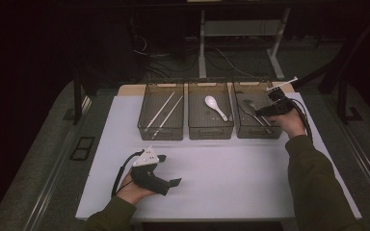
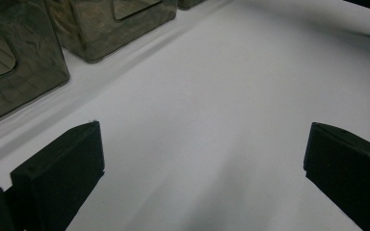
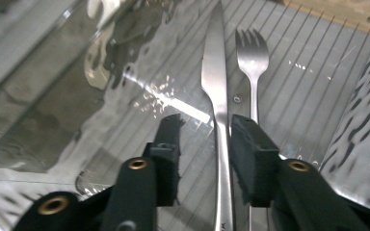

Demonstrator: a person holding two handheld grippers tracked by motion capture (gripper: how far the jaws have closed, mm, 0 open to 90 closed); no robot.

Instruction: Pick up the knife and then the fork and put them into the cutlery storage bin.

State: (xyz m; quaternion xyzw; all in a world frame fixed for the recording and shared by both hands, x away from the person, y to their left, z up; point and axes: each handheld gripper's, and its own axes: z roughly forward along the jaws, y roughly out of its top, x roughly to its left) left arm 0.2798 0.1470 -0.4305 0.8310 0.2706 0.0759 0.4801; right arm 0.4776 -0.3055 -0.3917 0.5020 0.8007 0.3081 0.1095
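Observation:
My right gripper (image 1: pixel 266 111) reaches down into the right-hand clear bin (image 1: pixel 258 133). In the right gripper view a steel knife (image 3: pixel 216 72) lies on the bin floor between the jaws of that gripper (image 3: pixel 205 122), close to the right pad, with a gap at the left pad. The jaws stand partly apart and do not press on it. A steel fork (image 3: pixel 252 53) lies just beside the knife. My left gripper (image 1: pixel 169 169) rests on the white mat (image 1: pixel 221 183) near the front, and its jaws (image 2: pixel 203 132) are wide open with nothing between them.
Three clear bins stand in a row at the back of the mat. The middle bin (image 1: pixel 210 132) holds a white spoon (image 1: pixel 215 107), and the left bin (image 1: pixel 160 134) holds a pair of pale chopsticks (image 1: pixel 165 109). Dark floor and cables lie beyond the table.

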